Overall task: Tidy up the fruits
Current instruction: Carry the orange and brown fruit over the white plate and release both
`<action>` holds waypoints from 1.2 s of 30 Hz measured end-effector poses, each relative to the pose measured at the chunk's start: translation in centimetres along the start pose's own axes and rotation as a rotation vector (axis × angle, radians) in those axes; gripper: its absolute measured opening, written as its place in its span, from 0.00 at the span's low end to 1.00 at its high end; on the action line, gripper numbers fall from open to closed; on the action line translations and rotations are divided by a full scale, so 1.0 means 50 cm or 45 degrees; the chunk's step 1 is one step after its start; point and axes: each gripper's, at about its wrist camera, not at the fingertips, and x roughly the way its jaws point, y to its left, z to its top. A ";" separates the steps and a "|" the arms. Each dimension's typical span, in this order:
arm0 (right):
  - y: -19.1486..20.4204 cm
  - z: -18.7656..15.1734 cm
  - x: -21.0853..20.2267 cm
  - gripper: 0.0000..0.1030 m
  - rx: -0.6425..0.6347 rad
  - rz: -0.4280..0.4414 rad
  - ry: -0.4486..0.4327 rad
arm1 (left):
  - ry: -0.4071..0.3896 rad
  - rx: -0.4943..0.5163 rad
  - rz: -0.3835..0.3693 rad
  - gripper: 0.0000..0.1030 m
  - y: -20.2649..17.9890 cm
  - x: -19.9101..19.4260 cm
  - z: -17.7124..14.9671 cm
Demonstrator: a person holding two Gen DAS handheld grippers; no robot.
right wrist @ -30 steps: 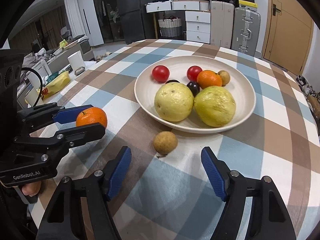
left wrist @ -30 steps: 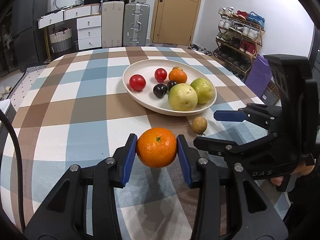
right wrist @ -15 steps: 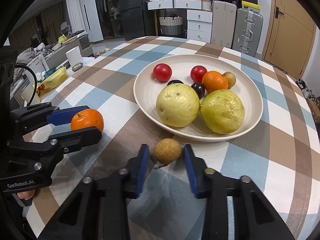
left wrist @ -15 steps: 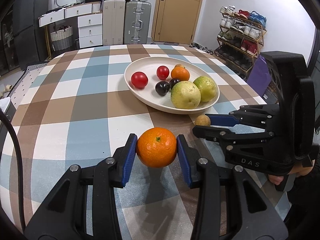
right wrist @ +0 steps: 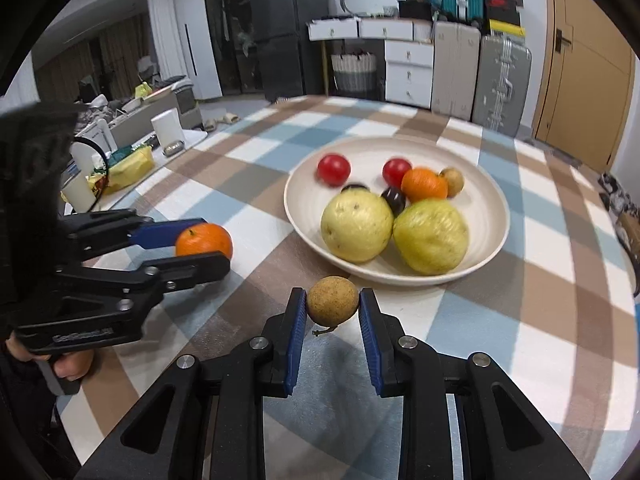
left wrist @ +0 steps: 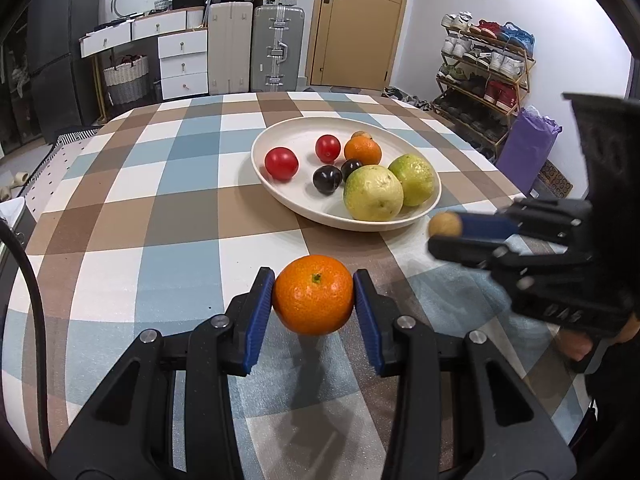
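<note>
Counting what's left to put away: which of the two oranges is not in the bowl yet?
The larger orange, clamped in the left gripper over the checked tablecloth. The smaller orange already lies in the white bowl among the other fruit.

Bare tablecloth left of the fruit-crowded bowl leaves passage.

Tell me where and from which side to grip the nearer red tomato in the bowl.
Grip the red tomato across its round middle, coming from above: the bowl rim blocks a low approach, but open bowl floor lies on both its sides for the fingers.
</note>
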 end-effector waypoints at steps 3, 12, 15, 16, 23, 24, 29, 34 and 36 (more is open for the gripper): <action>-0.011 0.008 -0.027 0.27 0.004 0.007 -0.055 | -0.005 -0.001 0.006 0.36 -0.002 -0.001 0.004; -0.059 0.035 -0.075 0.27 0.050 -0.019 -0.175 | -0.047 0.004 0.014 0.36 -0.008 -0.001 0.044; -0.076 0.041 -0.081 0.27 0.066 -0.026 -0.199 | -0.066 0.005 0.011 0.36 -0.009 0.001 0.060; -0.082 0.044 -0.082 0.27 0.072 -0.029 -0.204 | -0.071 0.006 0.013 0.36 -0.010 0.002 0.065; -0.113 0.051 -0.074 0.27 0.106 -0.040 -0.222 | -0.092 -0.002 0.014 0.36 -0.005 0.021 0.105; -0.117 0.052 -0.073 0.27 0.111 -0.044 -0.225 | -0.094 -0.004 0.014 0.36 -0.004 0.026 0.111; -0.139 0.061 -0.064 0.27 0.131 -0.048 -0.233 | -0.101 -0.012 0.020 0.36 0.001 0.044 0.130; -0.155 0.071 -0.058 0.27 0.139 -0.051 -0.236 | -0.106 -0.008 0.018 0.36 0.003 0.060 0.148; -0.162 0.075 -0.054 0.27 0.142 -0.051 -0.232 | -0.106 -0.002 0.019 0.36 0.003 0.071 0.157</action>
